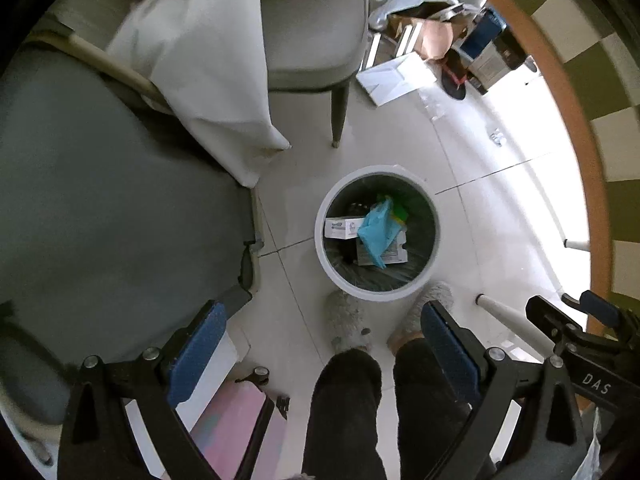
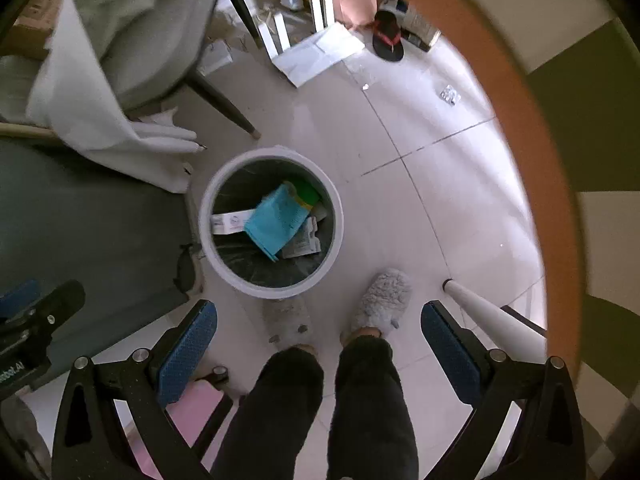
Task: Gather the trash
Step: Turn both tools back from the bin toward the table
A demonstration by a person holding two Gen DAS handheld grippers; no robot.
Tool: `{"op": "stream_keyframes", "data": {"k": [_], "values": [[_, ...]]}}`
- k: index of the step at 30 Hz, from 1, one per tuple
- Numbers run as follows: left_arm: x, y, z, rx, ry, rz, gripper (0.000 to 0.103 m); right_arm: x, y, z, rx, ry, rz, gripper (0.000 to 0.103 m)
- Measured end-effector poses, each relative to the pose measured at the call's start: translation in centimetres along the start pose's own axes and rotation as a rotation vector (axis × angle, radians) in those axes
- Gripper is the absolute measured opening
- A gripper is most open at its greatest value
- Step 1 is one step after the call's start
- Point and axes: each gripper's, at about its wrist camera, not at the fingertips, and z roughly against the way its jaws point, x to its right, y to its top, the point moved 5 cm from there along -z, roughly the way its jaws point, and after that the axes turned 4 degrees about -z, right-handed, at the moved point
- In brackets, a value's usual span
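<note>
A round white trash bin (image 1: 338,272) with a dark liner stands on the tiled floor; it also shows in the right wrist view (image 2: 224,268). Inside lie a blue bag (image 1: 376,230) (image 2: 276,220), white boxes (image 1: 340,227) (image 2: 230,222) and something green (image 2: 306,192). My left gripper (image 1: 322,344) is open and empty, high above the floor near the bin. My right gripper (image 2: 318,338) is open and empty, also above the floor beside the bin. The right gripper also shows at the right edge of the left wrist view (image 1: 576,328).
The person's legs and grey slippers (image 2: 380,304) stand just before the bin. A grey chair (image 1: 316,40) with a white cloth (image 1: 208,60) is behind it. A round table edge (image 2: 520,128) curves on the right, with a white leg (image 2: 488,312). Boxes and papers (image 2: 320,52) lie on the far floor. A small wrapper (image 2: 450,94) lies near the table.
</note>
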Motion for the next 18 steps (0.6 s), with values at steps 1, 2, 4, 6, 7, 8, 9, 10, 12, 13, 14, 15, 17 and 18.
{"op": "stream_keyframes", "data": {"k": [1,2,4,6,7,8,9,10,12,13,14,15,17,18], "values": [[0.1,-0.2,1.1,0.005,0.0,-0.004,0.1,-0.1,-0.1,1.2,0.006,0.002,0.004,0.103],[0.0,-0.4,2.1,0.01,0.001,-0.007,0.099,-0.3,-0.3,2.8,0.014,0.006,0.009,0.103],[0.1,-0.8,4.3,0.019,-0.006,-0.011,0.1,-0.6,-0.7,5.0,0.024,0.013,0.016,0.103],[0.1,-1.3,6.2,0.024,-0.016,-0.012,0.1,-0.9,-1.1,7.7,0.036,0.018,0.023,0.103],[0.1,-1.6,7.3,0.029,-0.023,-0.012,0.1,-1.0,-1.3,8.9,0.039,0.022,0.025,0.103],[0.1,-1.9,8.4,0.034,-0.027,-0.015,0.1,-1.0,-1.5,10.2,0.043,0.023,0.025,0.103],[0.1,-2.1,9.4,0.041,-0.028,-0.017,0.1,-1.0,-1.8,11.1,0.047,0.03,0.027,0.103],[0.1,-2.3,10.3,0.046,-0.03,-0.019,0.1,-1.1,-2.0,12.1,0.05,0.033,0.029,0.103],[0.1,-2.6,12.2,0.057,-0.028,-0.024,0.099,-1.2,-2.7,14.2,0.056,0.039,0.037,0.103],[0.1,-2.6,13.3,0.064,-0.014,-0.031,0.099,-1.2,-3.0,15.2,0.058,0.046,0.037,0.103],[0.2,-2.7,14.3,0.072,-0.003,-0.039,0.099,-1.2,-3.4,16.4,0.059,0.057,0.034,0.103],[0.4,-2.7,15.5,0.087,0.005,-0.05,0.099,-1.2,-3.7,17.3,0.061,0.073,0.03,0.103],[0.8,-2.4,18.1,0.131,0.021,-0.068,0.099,-1.0,-4.0,19.3,0.073,0.108,0.011,0.103],[1.3,-1.9,19.9,0.17,0.028,-0.08,0.099,-0.8,-4.0,20.7,0.087,0.128,-0.003,0.103]]}}
